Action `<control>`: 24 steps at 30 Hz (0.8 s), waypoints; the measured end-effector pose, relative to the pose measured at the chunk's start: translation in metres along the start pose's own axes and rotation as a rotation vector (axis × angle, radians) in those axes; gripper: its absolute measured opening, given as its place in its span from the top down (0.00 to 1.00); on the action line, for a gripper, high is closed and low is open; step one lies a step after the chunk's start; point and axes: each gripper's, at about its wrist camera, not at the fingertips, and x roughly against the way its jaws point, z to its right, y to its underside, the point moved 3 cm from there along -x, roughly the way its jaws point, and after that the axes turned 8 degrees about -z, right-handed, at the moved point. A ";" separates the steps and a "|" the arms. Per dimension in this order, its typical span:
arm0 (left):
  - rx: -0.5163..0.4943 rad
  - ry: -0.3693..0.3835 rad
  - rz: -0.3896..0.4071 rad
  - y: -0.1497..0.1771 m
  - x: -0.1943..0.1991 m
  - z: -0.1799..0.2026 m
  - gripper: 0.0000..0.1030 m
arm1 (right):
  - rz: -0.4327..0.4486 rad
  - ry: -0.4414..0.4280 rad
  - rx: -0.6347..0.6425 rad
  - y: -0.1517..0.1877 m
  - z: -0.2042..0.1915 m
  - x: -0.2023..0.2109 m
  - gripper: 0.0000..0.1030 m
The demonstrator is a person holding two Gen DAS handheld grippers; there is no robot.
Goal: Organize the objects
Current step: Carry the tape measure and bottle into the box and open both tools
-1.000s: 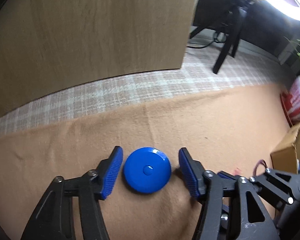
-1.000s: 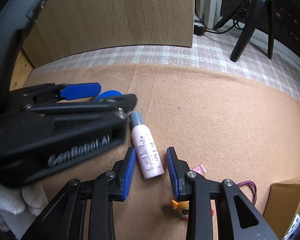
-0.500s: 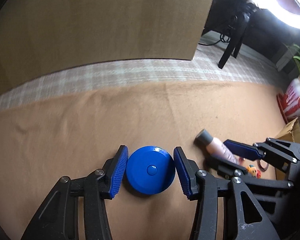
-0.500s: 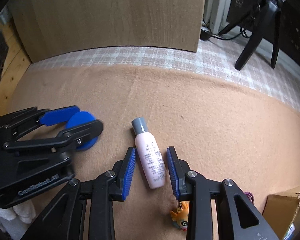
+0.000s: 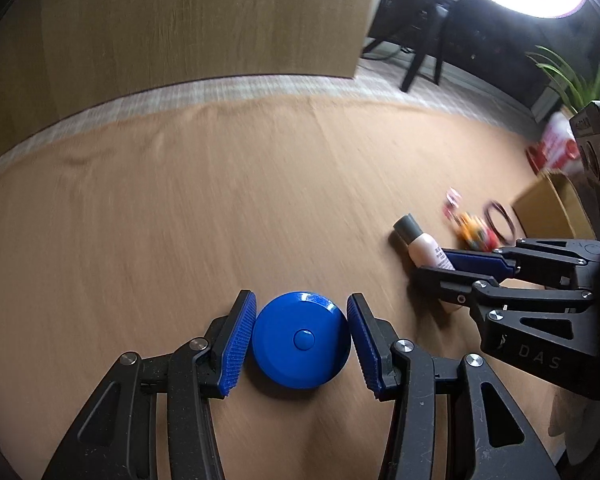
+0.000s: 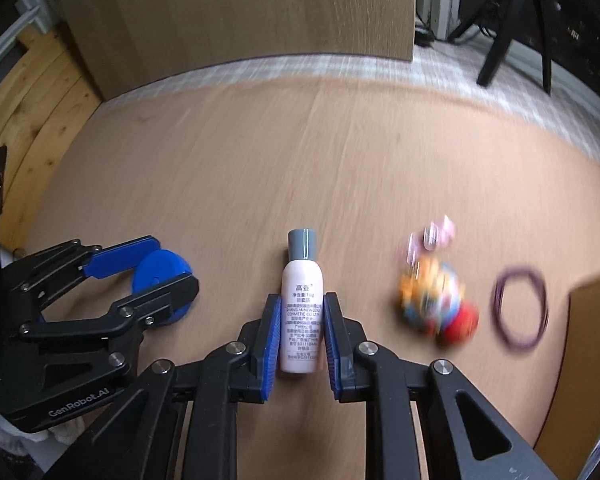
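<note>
**Right claw closed around the small pink bottle**

The right claw (image 6: 298, 344) grips the lower half of the pink bottle (image 6: 302, 300), both blue pads pressed to its sides, grey cap pointing away. Left of the bottle, the left claw (image 6: 156, 272) straddles a blue disc (image 6: 160, 268). Right of the bottle lie a blurred colourful toy (image 6: 436, 304), then a purple band (image 6: 520, 312), all on the tan tabletop (image 6: 260, 160).

The round disc (image 5: 300, 344) is bright blue, the bottle (image 6: 302, 300) is pale pink with a grey cap (image 6: 303, 244), the blurry toy (image 6: 436, 300) beside the bottle is orange, blue and red, the hair band (image 6: 520, 308) is purple, and the cloth (image 6: 300, 152) is tan.
</note>
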 end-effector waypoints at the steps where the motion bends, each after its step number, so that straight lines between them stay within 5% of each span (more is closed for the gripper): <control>1: -0.005 0.002 0.000 0.010 0.002 0.004 0.50 | 0.000 0.001 0.004 0.009 -0.001 0.002 0.82; 13: -0.061 0.049 -0.018 0.095 0.025 0.048 0.50 | 0.005 0.021 -0.003 0.104 -0.010 0.021 0.82; 17: -0.107 0.018 -0.024 0.114 0.030 0.056 0.37 | 0.007 0.037 -0.003 0.124 -0.008 0.028 0.82; 24: -0.087 -0.020 -0.008 0.125 0.034 0.050 0.35 | 0.011 0.049 -0.014 0.132 -0.008 0.031 0.82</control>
